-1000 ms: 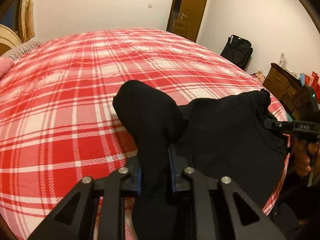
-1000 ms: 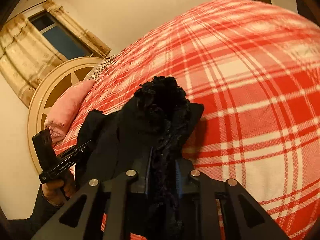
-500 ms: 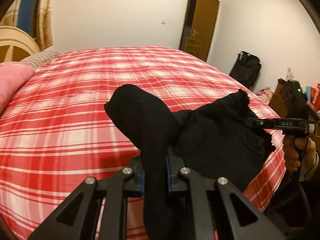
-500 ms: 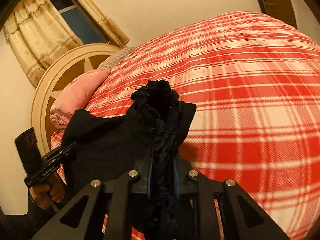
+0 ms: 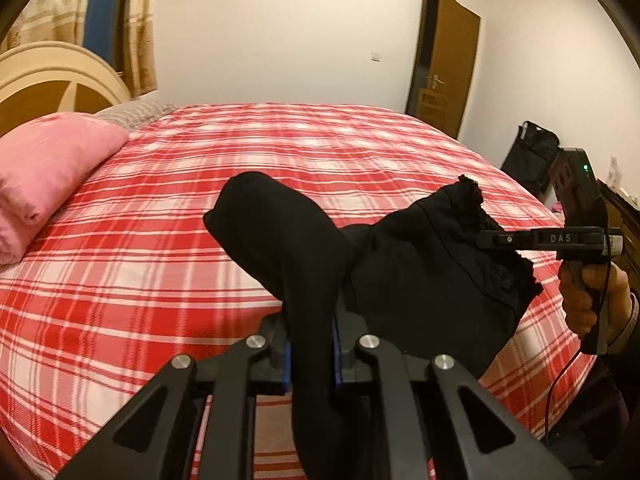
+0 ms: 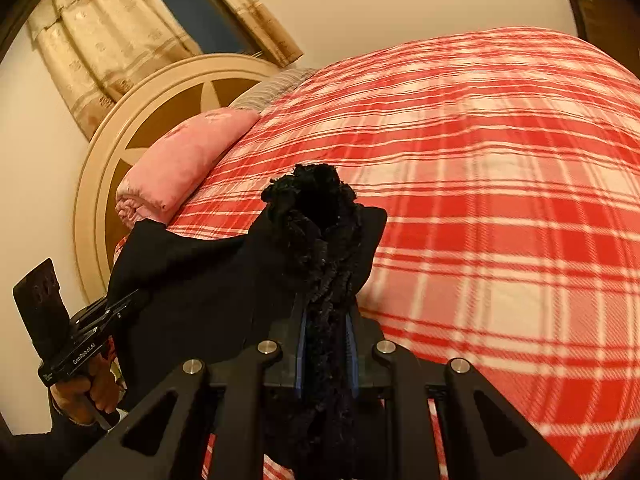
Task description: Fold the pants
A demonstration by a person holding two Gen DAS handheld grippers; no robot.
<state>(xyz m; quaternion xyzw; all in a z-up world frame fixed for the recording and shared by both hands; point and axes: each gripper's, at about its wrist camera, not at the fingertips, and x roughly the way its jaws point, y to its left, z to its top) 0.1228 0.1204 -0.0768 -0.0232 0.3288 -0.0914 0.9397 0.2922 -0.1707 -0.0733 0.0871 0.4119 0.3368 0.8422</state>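
1. Two grippers, both clamped on black pants (image 5: 420,280) held up over the near edge of a red plaid bed (image 5: 280,152).
2. Left gripper (image 5: 310,354): pinching a smooth fold of cloth.
3. Right gripper (image 6: 325,350): pinching a frilly edge (waistband, perhaps).
4. Pink pillow (image 6: 180,160) resting by the headboard (image 6: 116,136).

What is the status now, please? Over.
Left gripper shut on pants. Right gripper shut on pants, frilly edge. Pants held up between both, above bed. Nothing in the way.
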